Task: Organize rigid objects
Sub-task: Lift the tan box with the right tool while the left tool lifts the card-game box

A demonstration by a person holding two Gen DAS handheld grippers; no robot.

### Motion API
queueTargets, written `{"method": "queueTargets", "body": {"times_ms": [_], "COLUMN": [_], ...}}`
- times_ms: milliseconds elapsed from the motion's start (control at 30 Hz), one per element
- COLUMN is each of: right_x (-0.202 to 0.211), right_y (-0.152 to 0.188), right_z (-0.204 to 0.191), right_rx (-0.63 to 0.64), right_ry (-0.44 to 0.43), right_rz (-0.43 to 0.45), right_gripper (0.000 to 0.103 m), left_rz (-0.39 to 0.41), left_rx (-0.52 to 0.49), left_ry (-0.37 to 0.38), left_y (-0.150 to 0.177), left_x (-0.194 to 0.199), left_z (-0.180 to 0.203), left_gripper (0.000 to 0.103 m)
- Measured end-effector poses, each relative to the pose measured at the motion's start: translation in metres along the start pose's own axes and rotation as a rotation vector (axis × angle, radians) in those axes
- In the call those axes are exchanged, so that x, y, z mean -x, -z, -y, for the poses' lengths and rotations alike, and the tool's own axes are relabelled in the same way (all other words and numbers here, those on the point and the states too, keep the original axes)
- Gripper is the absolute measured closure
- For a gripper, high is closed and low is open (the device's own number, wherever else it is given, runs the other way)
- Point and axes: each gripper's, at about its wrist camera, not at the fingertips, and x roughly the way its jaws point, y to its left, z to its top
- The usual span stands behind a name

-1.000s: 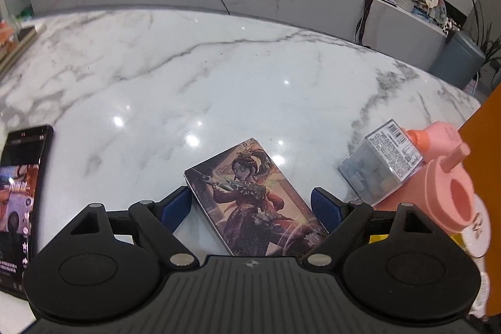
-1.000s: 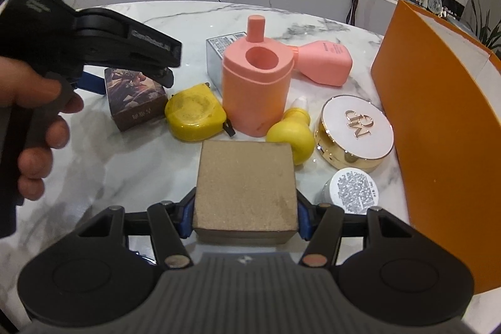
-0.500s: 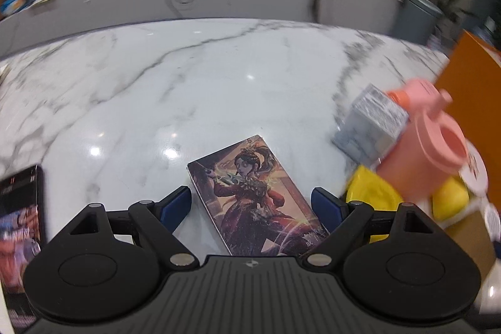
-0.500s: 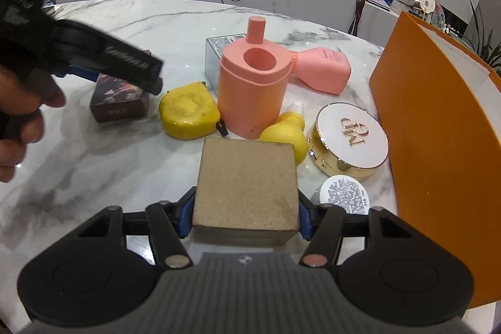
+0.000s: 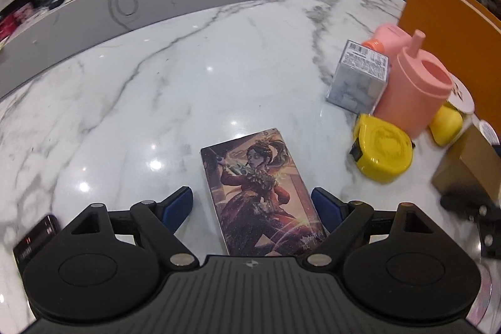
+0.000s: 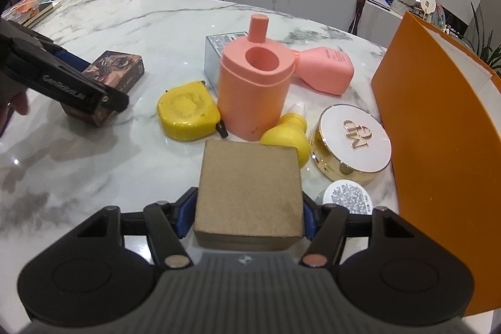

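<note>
— On the marble table, what does the left gripper have?
— Nothing gripped. Its blue pads stand wide apart on either side of the illustrated card box, which lies flat on the stone. The right pad sits close beside the box's edge; the left pad has a clear gap to it.
— And the right gripper?
— Its fingers are closed against both sides of a tan square box, pads pressed on the left and right faces. Whether the box is lifted or resting on the table, I cannot tell.
— What lies ahead of it?
— A cluster: the yellow tape measure at the left, the tall salmon-pink container upright just beside it, a grey carton behind, and a pink bottle lying on its side. A small yellow bottle lies just beyond the tan box, near the gold compact. A white round lid sits near the right finger.
— And the far right?
— An orange bin stands along that side, its wall near the compact.
</note>
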Motion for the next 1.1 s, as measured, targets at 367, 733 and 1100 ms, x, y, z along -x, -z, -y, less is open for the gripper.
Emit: {"method": "queueTargets", "body": {"times_ms": [367, 733, 1100], "right_x": [-0.003, -0.006, -0.007], "right_y": [-0.001, -0.005, -0.005], "right_z": [0.003, 0.0, 0.003], "right_rx": [-0.025, -0.031, -0.043], "right_ry": [-0.003, -0.006, -0.017], "right_rz": [-0.005, -0.008, -0.01], "right_gripper": [0.034, 0.031, 0.03], "left_rz": [-0.045, 0.002, 0.007], "left_rx": [-0.07, -0.128, -0.186], "left_ry": [0.033, 0.076, 0.082], "left_y": [-0.001, 0.01, 0.002], "left_x": [0.003, 0.005, 0.001], "left_z": [-0.023, -0.037, -0.037], "left_gripper": [0.013, 0.013, 0.012]}}
